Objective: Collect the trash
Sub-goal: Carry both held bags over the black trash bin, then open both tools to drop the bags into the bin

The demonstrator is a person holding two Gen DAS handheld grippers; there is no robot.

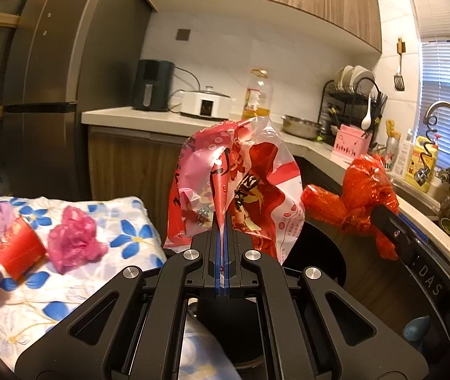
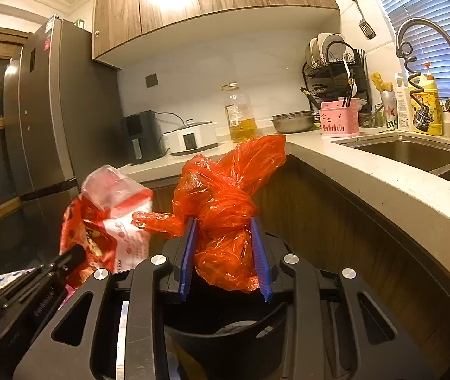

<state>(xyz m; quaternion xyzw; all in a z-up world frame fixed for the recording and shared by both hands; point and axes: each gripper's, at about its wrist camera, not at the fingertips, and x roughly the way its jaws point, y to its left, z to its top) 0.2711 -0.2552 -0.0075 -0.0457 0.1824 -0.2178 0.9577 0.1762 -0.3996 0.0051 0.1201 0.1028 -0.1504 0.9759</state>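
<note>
The left hand-held gripper [image 1: 223, 221] points slightly downward, its jaws pressed fully together on a thin fold of a red-and-white printed plastic bag [image 1: 234, 186], which stands up above the fingertips over a black bin [image 1: 316, 253]. The right hand-held gripper [image 2: 225, 231] sits alongside at a similar tilt, its jaws narrowed around a knotted orange-red plastic bag [image 2: 225, 202] that bulges between the blue pads [image 2: 258, 253] above the same bin [image 2: 225, 338]. To the left, on a table with a flowered cloth [image 1: 98, 272], lie a crumpled pink bag [image 1: 72, 240] and a red paper cup [image 1: 19, 247]; more scraps at that edge are cut off and blurred. The bin's inside is dark and mostly hidden by the grippers.
</note>
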